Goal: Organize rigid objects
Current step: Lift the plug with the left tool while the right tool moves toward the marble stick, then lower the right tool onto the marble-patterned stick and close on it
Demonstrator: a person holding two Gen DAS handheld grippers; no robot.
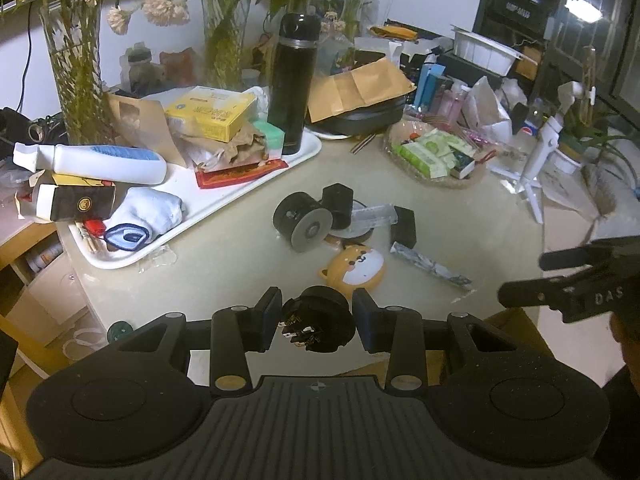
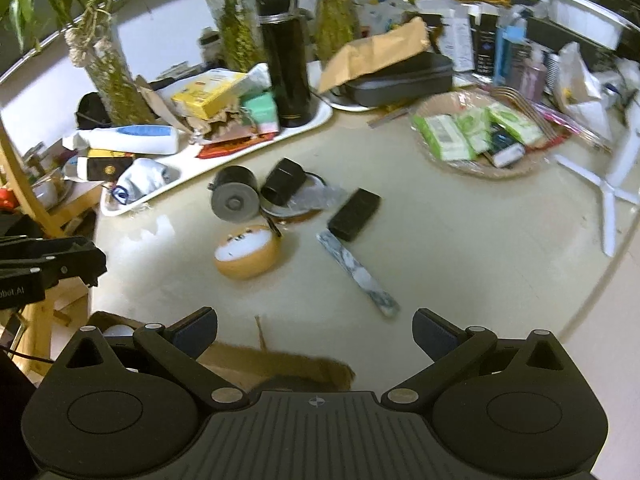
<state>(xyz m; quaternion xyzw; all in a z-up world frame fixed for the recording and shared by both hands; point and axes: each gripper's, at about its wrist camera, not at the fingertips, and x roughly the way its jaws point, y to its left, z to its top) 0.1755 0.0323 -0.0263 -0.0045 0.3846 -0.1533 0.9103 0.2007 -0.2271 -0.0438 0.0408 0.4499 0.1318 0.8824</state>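
A: What is the left gripper [image 1: 316,322] holding?

B: Its jaws are closed on a small round black plastic part with metal pins [image 1: 318,324], held above the near edge of the cream-coloured bench [image 1: 460,220].

A: And the right gripper [image 2: 314,334]?

B: Its jaws stand wide apart with nothing between them, above the near edge of the bench and a brown cardboard box [image 2: 280,364] below it.

A: Where is the rest of the clutter? Take the round orange dog-face case [image 2: 246,252] as the landmark.

B: Just behind that case lies a black cylinder with a grey end cap [image 2: 235,194], on its side. Beside the cylinder, right of it and behind the case, sits a smaller black cup-shaped piece [image 2: 283,188]. To the case's right is a flat black rectangular block [image 2: 355,214], and nearer us on that side a long marbled grey-white bar [image 2: 358,274]. Farther back and left of the case is a white tray [image 2: 224,160] carrying a tall black flask [image 2: 284,60]. Far right of it, a woven basket [image 2: 428,152] holds green packets.
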